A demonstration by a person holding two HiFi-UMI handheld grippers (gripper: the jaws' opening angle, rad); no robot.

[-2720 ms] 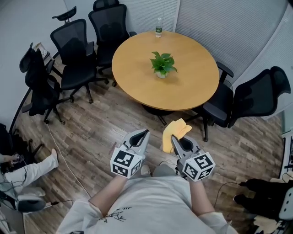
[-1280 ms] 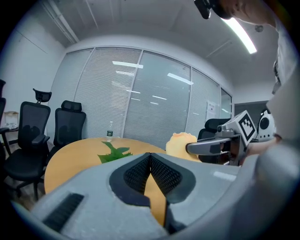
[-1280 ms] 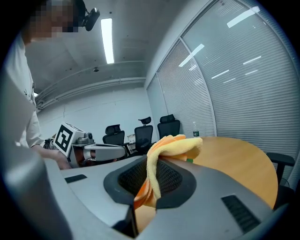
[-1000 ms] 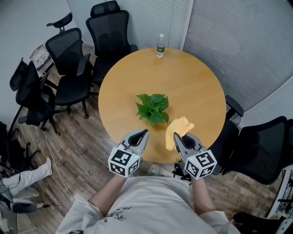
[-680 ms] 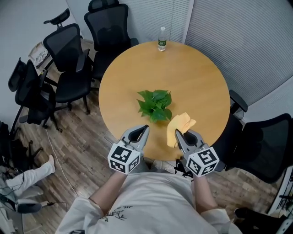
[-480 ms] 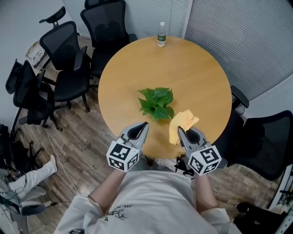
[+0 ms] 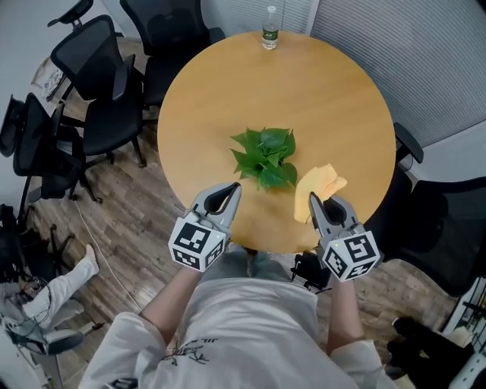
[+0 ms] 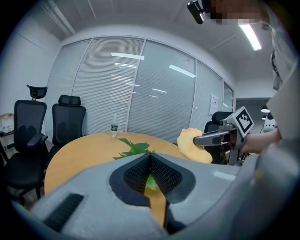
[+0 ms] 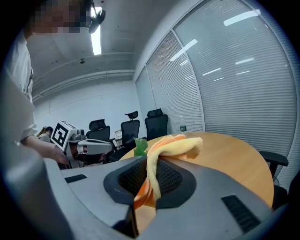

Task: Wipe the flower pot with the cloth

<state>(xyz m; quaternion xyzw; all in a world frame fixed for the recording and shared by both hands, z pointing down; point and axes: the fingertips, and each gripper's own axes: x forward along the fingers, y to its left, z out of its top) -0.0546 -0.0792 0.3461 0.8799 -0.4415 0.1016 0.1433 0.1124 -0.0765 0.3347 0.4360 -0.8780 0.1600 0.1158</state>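
Jaws on our right gripper (image 7: 314,200) are pinching the yellow cloth (image 7: 320,188), while those on our left gripper (image 7: 232,188) are sitting closed on nothing. We are holding both above the near edge of the round desk (image 7: 334,83), with the potted plant (image 7: 266,156) just beyond them, its leaves hiding the pot. A bottle (image 7: 269,17) is standing at the far edge.

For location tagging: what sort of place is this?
Most likely a small office meeting room: a round wooden table, black swivel office chairs beside it, and slatted blinds along the walls.
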